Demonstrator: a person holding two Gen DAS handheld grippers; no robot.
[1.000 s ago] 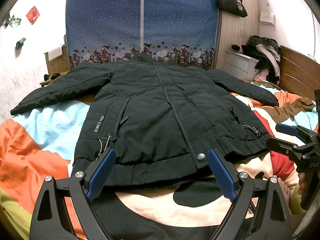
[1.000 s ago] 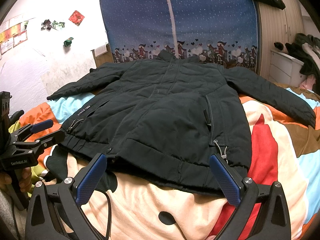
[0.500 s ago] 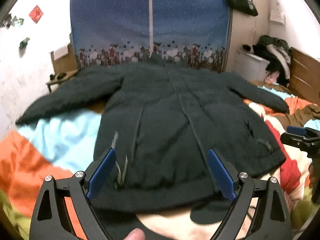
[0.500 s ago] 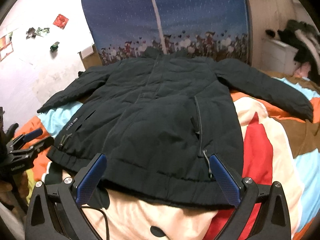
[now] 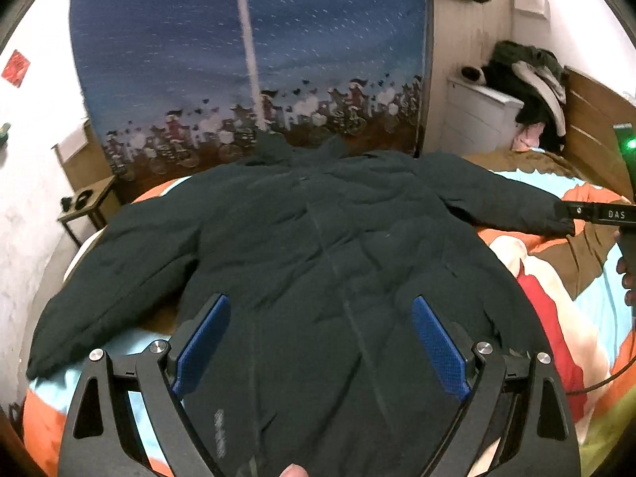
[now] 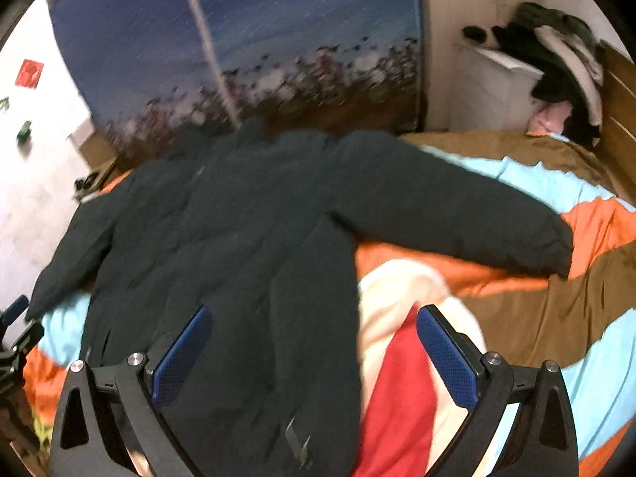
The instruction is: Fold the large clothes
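Because the dark padded winter coat (image 5: 338, 246) lies spread flat on its front-up side across the bed, with both sleeves stretched out to the sides and the collar toward the blue patterned wardrobe cover (image 5: 246, 59), it looks laid out ready for a first fold, none of which has been made. Its body runs down the middle of the colourful patchwork bedspread (image 6: 536, 310), the hem nearest the cameras. Over the coat's lower half hangs the left gripper (image 5: 318, 342), its blue-padded jaws standing wide apart with only cloth seen far beneath them, nothing pinched. Over the coat's right edge, where black fabric meets red and cream bedding, hangs the right gripper (image 6: 314, 353), likewise spread wide and empty; from the left camera its black body shows near the right sleeve cuff (image 6: 552, 246). Judging from this placing, each claw is aimed toward the sleeve on its own side, so folding the sleeves inward seems the likely first step. A heap of clothes (image 5: 532, 79) sits on a white cabinet beyond.
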